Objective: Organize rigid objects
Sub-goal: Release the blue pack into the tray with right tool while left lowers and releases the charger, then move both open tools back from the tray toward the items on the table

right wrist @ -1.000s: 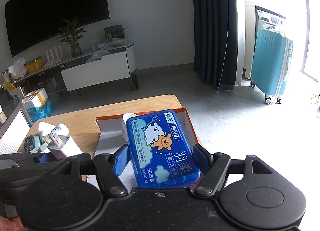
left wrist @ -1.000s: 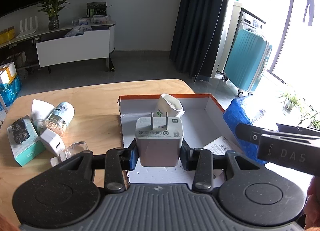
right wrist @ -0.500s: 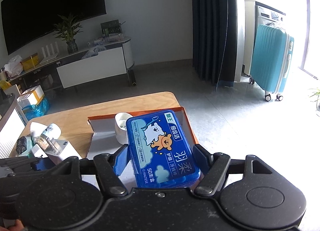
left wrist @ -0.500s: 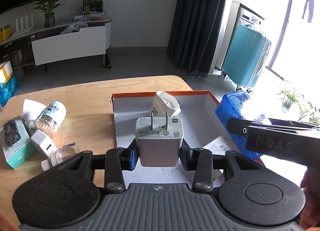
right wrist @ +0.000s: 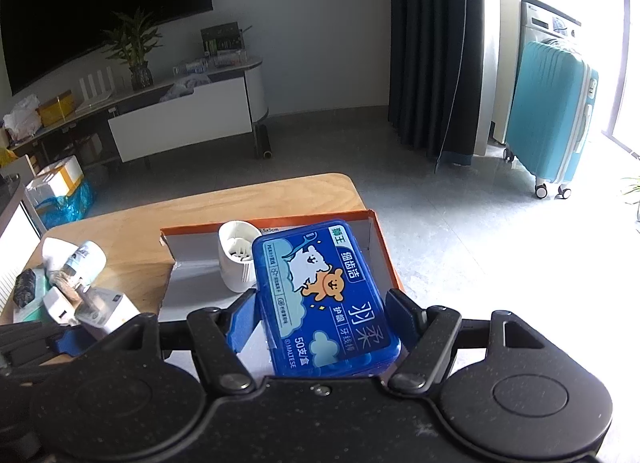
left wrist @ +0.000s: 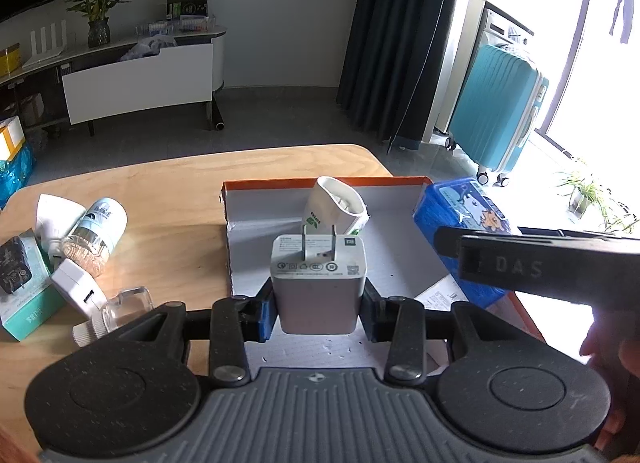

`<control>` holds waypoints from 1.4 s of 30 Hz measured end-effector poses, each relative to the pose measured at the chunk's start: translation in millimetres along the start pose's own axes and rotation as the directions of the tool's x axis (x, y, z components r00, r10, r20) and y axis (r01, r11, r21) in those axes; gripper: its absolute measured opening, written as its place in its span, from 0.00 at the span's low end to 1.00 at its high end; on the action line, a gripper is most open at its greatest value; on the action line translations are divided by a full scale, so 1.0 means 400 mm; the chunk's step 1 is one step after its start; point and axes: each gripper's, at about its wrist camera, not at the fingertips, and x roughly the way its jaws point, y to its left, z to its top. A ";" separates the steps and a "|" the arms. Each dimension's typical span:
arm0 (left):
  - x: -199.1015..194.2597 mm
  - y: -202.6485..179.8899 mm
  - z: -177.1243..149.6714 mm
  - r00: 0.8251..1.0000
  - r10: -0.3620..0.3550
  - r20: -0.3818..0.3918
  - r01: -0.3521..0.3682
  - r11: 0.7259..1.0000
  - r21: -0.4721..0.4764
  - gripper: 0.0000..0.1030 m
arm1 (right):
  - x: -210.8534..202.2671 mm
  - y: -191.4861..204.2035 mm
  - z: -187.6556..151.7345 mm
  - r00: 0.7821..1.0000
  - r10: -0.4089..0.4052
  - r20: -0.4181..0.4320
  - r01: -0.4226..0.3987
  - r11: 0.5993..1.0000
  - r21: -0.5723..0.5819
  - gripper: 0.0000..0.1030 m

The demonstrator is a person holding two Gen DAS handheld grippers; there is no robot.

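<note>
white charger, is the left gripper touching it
Touching. The left wrist view shows the left gripper with a blue pad pressed flat against each side of the white charger, no gap either side, prongs pointing up.

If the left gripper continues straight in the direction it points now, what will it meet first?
Probably the white oval cup standing in the orange-rimmed cardboard box. It lies straight ahead of the left gripper, just beyond the white plug charger held in its fingers. Depth is uncertain.

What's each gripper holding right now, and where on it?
Left gripper: white square plug charger, clamped by its side faces. Right gripper: blue rectangular plastic floss-pick box, by its long sides.
</note>
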 end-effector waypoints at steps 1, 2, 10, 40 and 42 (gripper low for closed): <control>0.003 0.000 0.000 1.000 0.001 -0.002 -0.001 1.000 0.000 0.40 | 0.009 0.000 0.006 1.000 -0.004 -0.005 0.004 1.000 -0.002 0.81; 0.006 0.000 0.001 1.000 0.002 -0.004 -0.002 1.000 -0.001 0.40 | 0.021 0.000 0.010 1.000 -0.007 -0.012 0.007 1.000 -0.005 0.81; 0.022 -0.006 0.006 1.000 -0.001 -0.014 0.001 1.000 0.001 0.40 | 0.041 -0.021 0.023 0.998 -0.030 0.058 0.029 0.999 0.018 0.81; -0.080 0.054 0.006 0.997 0.064 -0.038 -0.067 0.994 -0.083 0.72 | -0.152 0.039 -0.032 0.994 0.022 0.108 -0.022 1.000 -0.003 0.84; -0.094 0.066 0.006 0.997 0.073 -0.033 -0.076 0.993 -0.090 0.74 | -0.156 0.055 -0.036 0.994 0.037 0.104 -0.036 0.999 -0.009 0.84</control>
